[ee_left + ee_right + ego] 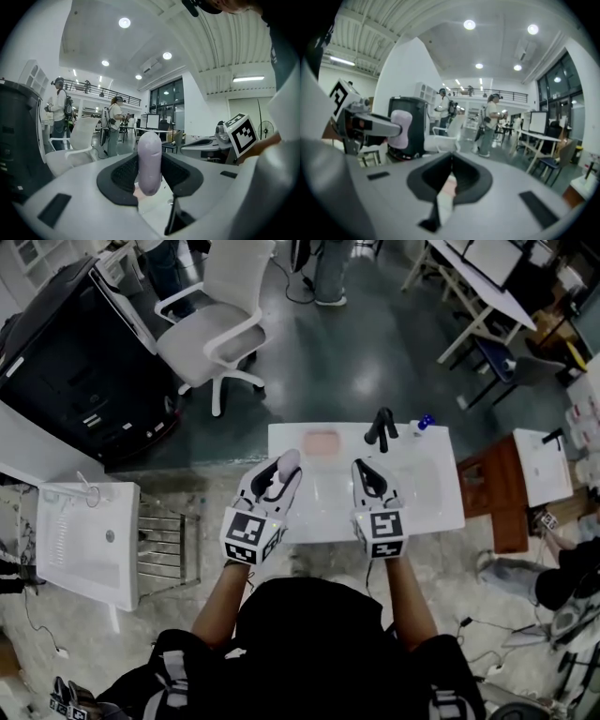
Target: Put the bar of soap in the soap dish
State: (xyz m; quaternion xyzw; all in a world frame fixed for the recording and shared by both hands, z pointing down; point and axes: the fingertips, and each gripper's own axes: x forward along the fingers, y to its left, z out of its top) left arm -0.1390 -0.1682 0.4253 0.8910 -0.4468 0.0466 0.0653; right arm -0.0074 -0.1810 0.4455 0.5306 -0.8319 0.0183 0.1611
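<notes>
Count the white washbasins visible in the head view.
3. The middle washbasin stands before the person, bearing a black faucet; the left washbasin sits at the left edge; the right washbasin near the right edge. Others may lie outside the frame.

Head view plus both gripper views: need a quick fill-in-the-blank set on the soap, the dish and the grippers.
1. The lavender bar of soap is clamped in the jaws of the gripper on the person's ____ side.
2. The right gripper has its jaws together and holds ____.
3. The soap dish on the white counter is ____ in colour.
4. The faucet beside the dish is ____ in colour.

Missing words: left; nothing; pink; black
</notes>
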